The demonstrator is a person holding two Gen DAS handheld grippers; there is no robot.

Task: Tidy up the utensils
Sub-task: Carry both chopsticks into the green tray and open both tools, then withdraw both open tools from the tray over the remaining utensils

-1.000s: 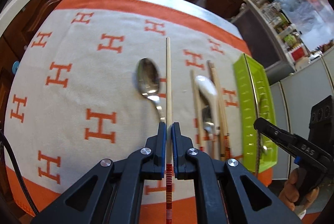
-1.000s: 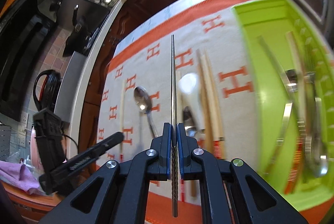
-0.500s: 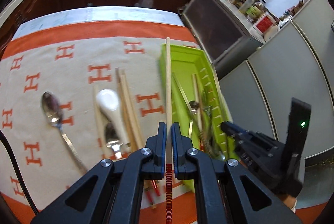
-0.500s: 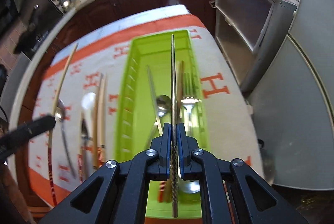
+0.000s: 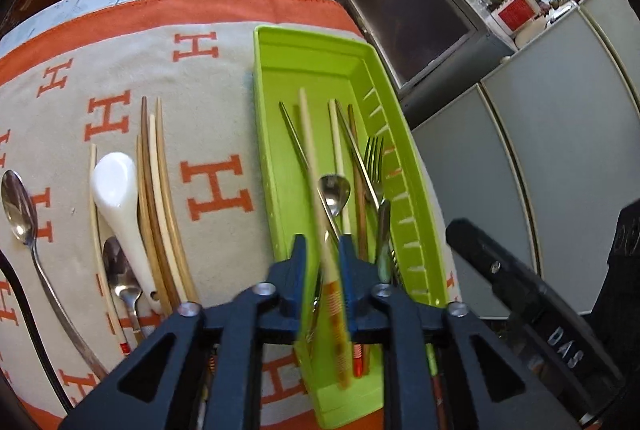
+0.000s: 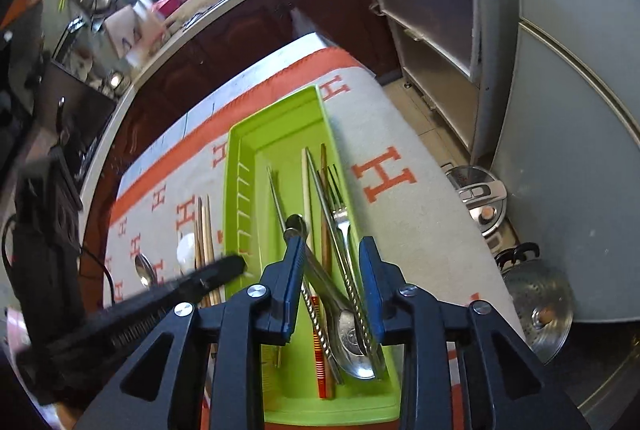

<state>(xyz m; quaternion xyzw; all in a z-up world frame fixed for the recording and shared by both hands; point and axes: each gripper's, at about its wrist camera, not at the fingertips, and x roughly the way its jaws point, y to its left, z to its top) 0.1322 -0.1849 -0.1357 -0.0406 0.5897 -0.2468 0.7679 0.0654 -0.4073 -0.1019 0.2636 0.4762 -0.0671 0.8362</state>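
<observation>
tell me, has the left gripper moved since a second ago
Yes. The left gripper has swung right, from above the metal spoon on the cloth to over the lime-green plastic tray; its jaws have just been opening, releasing the blurred wooden chopstick.

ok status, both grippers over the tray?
Left gripper jaws just opening, bamboo chopstick dropping loose. Right gripper open, metal chopstick released into green tray. Nothing blocking.

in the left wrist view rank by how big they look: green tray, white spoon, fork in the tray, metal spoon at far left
1. green tray
2. metal spoon, longest of the utensils
3. white spoon
4. fork, though its handle is partly hidden, so its rank against the white spoon is unsure
</observation>
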